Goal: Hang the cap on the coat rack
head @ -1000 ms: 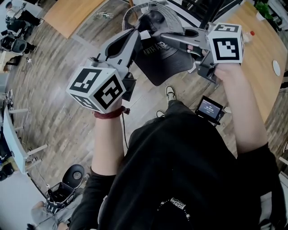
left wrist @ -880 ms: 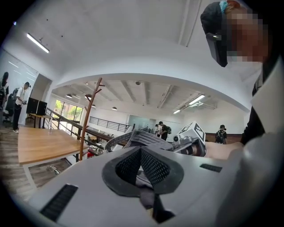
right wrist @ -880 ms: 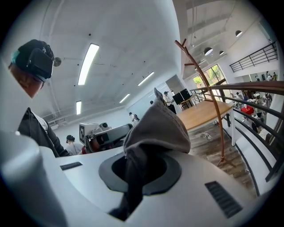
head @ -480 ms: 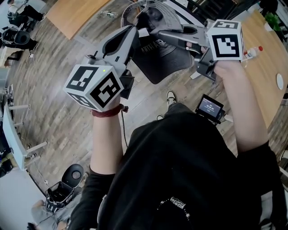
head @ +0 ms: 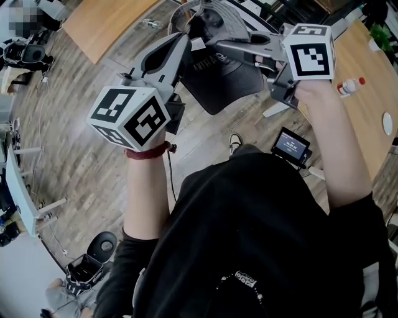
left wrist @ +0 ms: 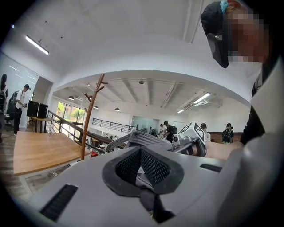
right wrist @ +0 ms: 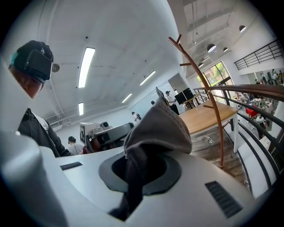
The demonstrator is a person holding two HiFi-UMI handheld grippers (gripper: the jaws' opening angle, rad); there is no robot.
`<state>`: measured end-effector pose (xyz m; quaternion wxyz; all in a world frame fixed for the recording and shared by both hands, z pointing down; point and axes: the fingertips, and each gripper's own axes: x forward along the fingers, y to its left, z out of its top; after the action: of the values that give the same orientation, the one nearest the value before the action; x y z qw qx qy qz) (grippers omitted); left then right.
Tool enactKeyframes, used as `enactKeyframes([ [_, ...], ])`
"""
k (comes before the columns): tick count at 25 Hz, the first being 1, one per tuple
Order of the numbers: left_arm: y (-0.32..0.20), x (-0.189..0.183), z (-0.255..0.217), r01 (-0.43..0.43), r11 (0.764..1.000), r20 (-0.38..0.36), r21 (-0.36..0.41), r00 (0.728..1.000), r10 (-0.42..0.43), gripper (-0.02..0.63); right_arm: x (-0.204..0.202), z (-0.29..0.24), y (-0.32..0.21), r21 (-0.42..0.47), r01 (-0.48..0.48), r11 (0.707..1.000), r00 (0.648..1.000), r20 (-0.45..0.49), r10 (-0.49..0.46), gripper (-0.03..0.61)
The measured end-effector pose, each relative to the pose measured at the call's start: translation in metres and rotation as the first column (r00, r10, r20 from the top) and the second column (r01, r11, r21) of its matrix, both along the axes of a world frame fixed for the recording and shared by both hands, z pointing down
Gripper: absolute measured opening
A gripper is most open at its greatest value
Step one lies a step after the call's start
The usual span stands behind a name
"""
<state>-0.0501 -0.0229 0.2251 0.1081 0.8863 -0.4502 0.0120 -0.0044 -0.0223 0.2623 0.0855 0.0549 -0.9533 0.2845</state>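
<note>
right claw [right wrist: 131, 190] pinches cap [right wrist: 157, 128]; right gripper view shows coat rack [right wrist: 208, 95] beyond.

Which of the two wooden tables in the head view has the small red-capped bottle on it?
The table at the picture's right edge: the bottle rests on its top. The other table, at the upper left, shows no bottle.

— How do the arms sit?
— The bare left forearm [head: 146, 199] and bare right forearm [head: 333, 143] reach forward. The left tongs [head: 186, 45] and right tongs [head: 211, 42] point nearly level, tips converging.
— And the jaws?
— Both pairs are closed, each pinching the dark grey fabric cap [head: 224, 81].
</note>
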Motion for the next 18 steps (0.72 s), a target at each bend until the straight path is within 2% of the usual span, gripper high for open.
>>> enactKeyframes([
  [18, -0.013, -0.006, 0.005, 0.042, 0.999, -0.018, -0.007, 0.999, -0.042, 0.005, 0.000, 0.010, -0.012, -0.038, 0.020, 0.999, 1.000, 0.008, -0.020, 0.020],
])
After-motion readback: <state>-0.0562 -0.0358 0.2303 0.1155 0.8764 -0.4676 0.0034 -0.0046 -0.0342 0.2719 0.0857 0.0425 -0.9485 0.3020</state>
